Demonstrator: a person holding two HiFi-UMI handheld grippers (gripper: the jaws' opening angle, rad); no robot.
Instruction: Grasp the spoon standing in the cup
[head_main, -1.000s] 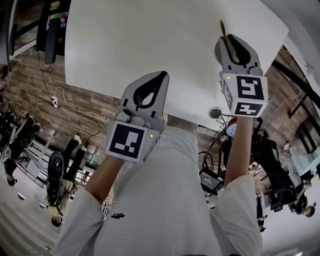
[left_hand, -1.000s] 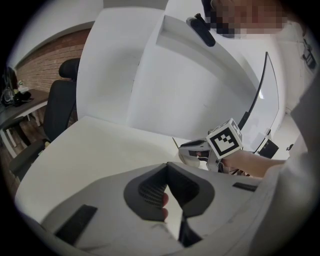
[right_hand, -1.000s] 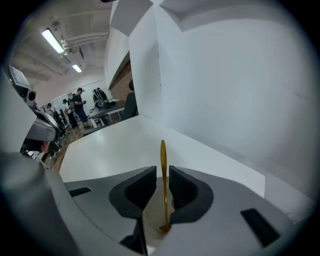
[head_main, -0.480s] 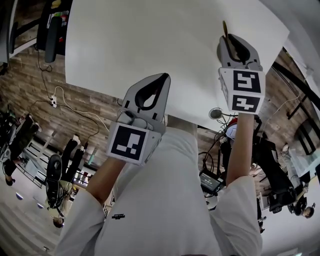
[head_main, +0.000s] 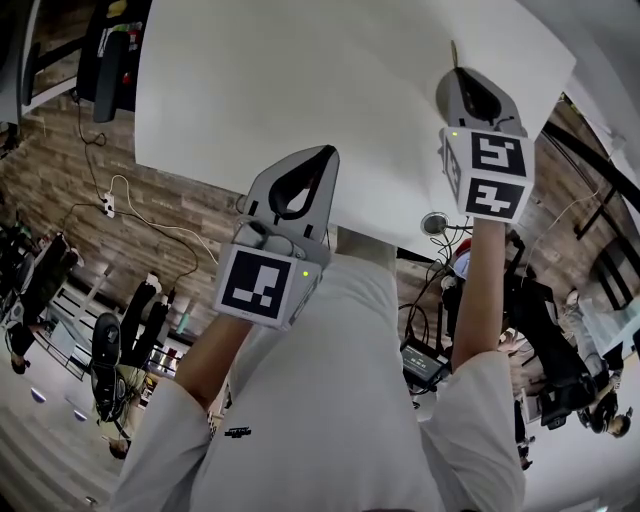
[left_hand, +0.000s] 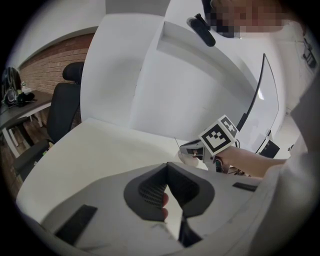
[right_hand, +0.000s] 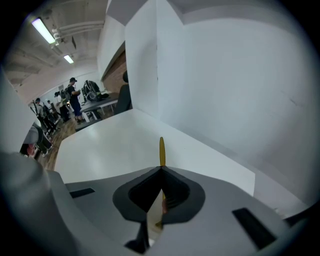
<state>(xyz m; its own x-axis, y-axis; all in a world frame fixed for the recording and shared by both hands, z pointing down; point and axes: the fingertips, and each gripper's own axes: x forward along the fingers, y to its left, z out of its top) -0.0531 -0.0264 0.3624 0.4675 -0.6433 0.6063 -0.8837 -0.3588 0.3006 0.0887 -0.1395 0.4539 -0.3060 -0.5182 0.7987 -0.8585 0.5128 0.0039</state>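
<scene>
Right gripper: the right gripper (head_main: 458, 70) is closed on the spoon (head_main: 454, 52). In the right gripper view its jaws (right_hand: 161, 168) meet at the tips with the spoon (right_hand: 161, 150) pinched between them.
Spoon: slim and yellow. One end pokes out past the jaw tips, and a yellowish bit shows lower down in the opening behind them. Which end is the bowl cannot be told.
Spoon's place: held over the right part of the white table (head_main: 300, 80), inward of its right edge. Whether it touches the tabletop cannot be told.
Left gripper: the left gripper (head_main: 322, 152) is closed with nothing in it. In the left gripper view the tips (left_hand: 166, 165) touch, and only a fingertip and pale surface show through the gap behind them.
Left gripper's place: at the near edge of the table, about midway along it, jaws pointing in over the top.
The two grippers: well apart, with the right one further in over the table. The left gripper view shows the right gripper's marker cube (left_hand: 218, 135) off to its right, held by a bare forearm.
Table: a plain white top (right_hand: 110, 140), with white panels (right_hand: 240, 90) standing along its far and right sides.
Person: a white shirt (head_main: 330, 400) fills the lower middle of the head view, with both arms reaching forward.
Surroundings: a black chair (left_hand: 65, 107) stands past the table's left edge, a cable (head_main: 130, 210) lies on the wooden floor, and people (right_hand: 74, 95) stand far off in the room.
</scene>
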